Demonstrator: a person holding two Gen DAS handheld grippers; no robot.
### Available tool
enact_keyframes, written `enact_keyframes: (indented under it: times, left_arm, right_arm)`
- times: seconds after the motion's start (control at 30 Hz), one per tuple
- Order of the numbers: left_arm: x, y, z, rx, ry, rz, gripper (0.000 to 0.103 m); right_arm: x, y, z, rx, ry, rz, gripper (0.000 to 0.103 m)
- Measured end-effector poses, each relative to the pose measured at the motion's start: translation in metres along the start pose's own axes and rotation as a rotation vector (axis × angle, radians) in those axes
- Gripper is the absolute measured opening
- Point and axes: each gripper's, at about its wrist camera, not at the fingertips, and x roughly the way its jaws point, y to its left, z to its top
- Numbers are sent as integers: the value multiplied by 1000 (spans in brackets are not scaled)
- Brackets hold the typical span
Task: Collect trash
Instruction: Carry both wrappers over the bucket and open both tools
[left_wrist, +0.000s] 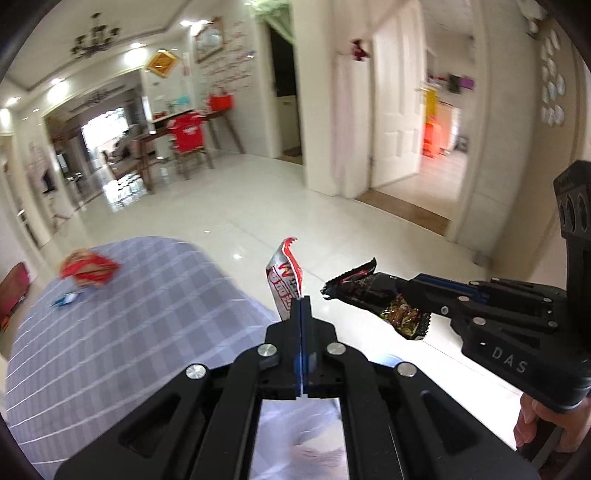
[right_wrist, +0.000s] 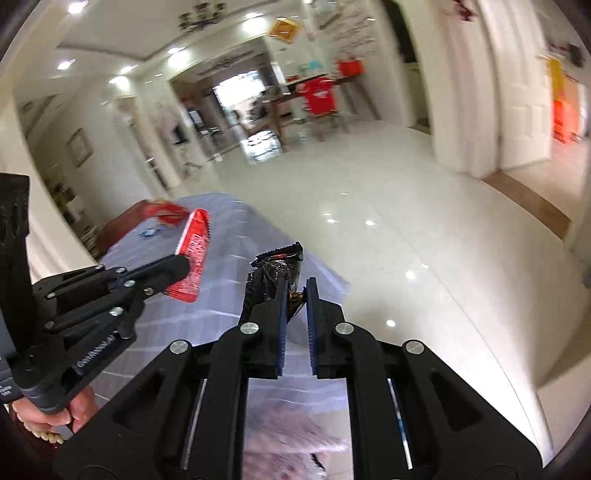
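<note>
- Left wrist view: your left gripper (left_wrist: 302, 306) has its jaws fully closed on the lower end of a red-and-silver wrapper (left_wrist: 285, 280), which stands up past the fingertips.
- Your right gripper (left_wrist: 388, 291) enters that view from the right edge, clamped on a black wrapper (left_wrist: 354, 286); a torn end showing brownish contents (left_wrist: 404, 317) hangs below its fingers.
- Right wrist view: the right gripper (right_wrist: 295, 291) shows a narrow gap between its pads, with the black wrapper (right_wrist: 275, 273) pinched at the tips.
- The left gripper (right_wrist: 181, 269) appears at that view's left, gripping the red-and-silver wrapper (right_wrist: 194, 251).
- A crumpled red wrapper (left_wrist: 88, 271) and a small blue scrap (left_wrist: 66, 299) lie near the far end of the checked cloth (left_wrist: 129, 314).
- No container is visible in either view.
- Only the left wrist view shows the open doorway (left_wrist: 439, 122).
</note>
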Motion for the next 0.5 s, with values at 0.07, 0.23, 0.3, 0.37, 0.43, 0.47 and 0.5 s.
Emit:
enact_keyframes:
  times: [0.07,0.23,0.3,0.37,0.43,0.47,0.5]
  left_arm:
    - [13,-23,0,22,15,-45,0]
    - [44,-65,-5,69,62,-95,0]
    - [59,-81,-9,85,84,-102,0]
    - [74,-90,-13,97,115,-107,0]
    - [83,-98,-19,107,138,-109,0]
    - [88,-102,-23,113,152,-112,0]
    - [90,-107,-24,118,159,-114,0]
  right_arm:
    - [-10,-22,-9,32,-3,-36,10]
    - [-12,-63,-28,96,16,-82,11]
    - [-3,-77,-36,114,65,-102,15]
    - [10,-97,-46,164,97,-132,28]
    - [18,-114,-57,204,129,-175,54]
    - [20,-120,-63,217,129,-179,54]
    - [21,-122,-67,222,130,-182,54]
